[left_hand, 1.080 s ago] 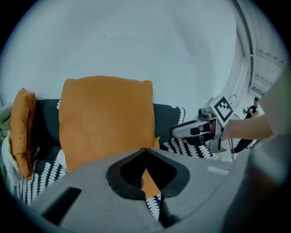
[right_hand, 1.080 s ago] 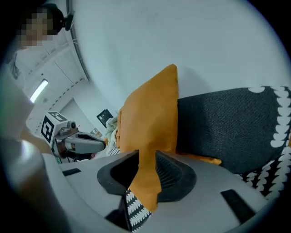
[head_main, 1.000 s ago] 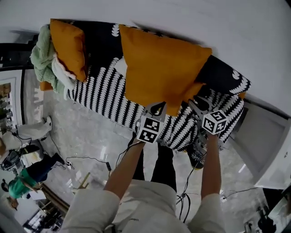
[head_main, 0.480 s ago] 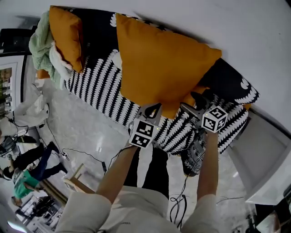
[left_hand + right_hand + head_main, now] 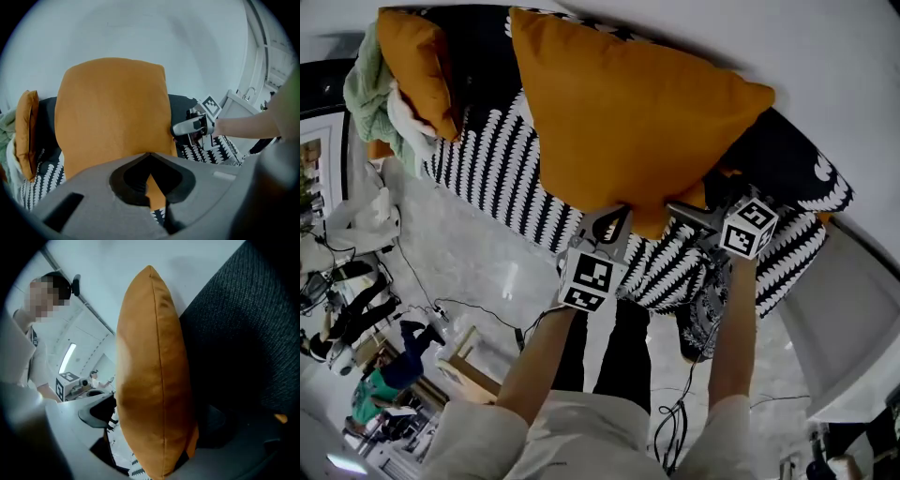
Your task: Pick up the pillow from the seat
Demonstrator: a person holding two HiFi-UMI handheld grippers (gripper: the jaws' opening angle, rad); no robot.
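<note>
Large square pillow [image 5: 628, 122] in plain orange woven cloth, plump, with a stitched seam round its edge and pointed corners. It stood upright over the seat [image 5: 502, 169], in front of the dark backrest [image 5: 243, 333] of coarse, finely ribbed fabric. Whether its lower corner rested on the seat could not be told.

The left gripper [image 5: 614, 225], moulded in matt grey plastic with black pads, was clenched on the pillow's lower edge; the left gripper view showed a sliver of orange cloth pinched between its jaws. The right gripper [image 5: 689, 211] stood at the pillow's lower right corner. Its jaws had just been opening and stood wide apart, released, with the pillow edge-on between them in the right gripper view. Each gripper bore a white cube [image 5: 586, 281] printed with black-and-white square markers in blocky patterns.

The seat cover was black cloth printed with rows of white scalloped, fern-like motifs. At its far left end a second orange pillow [image 5: 412, 66] of the same cloth leaned against a bundle of pale green, soft knitted fabric [image 5: 370, 94]. The floor [image 5: 478, 272] was glossy grey stone with faint veining, crossed by thin black cables [image 5: 478, 328]. Behind the seat rose a smooth white wall [image 5: 844, 84].
</note>
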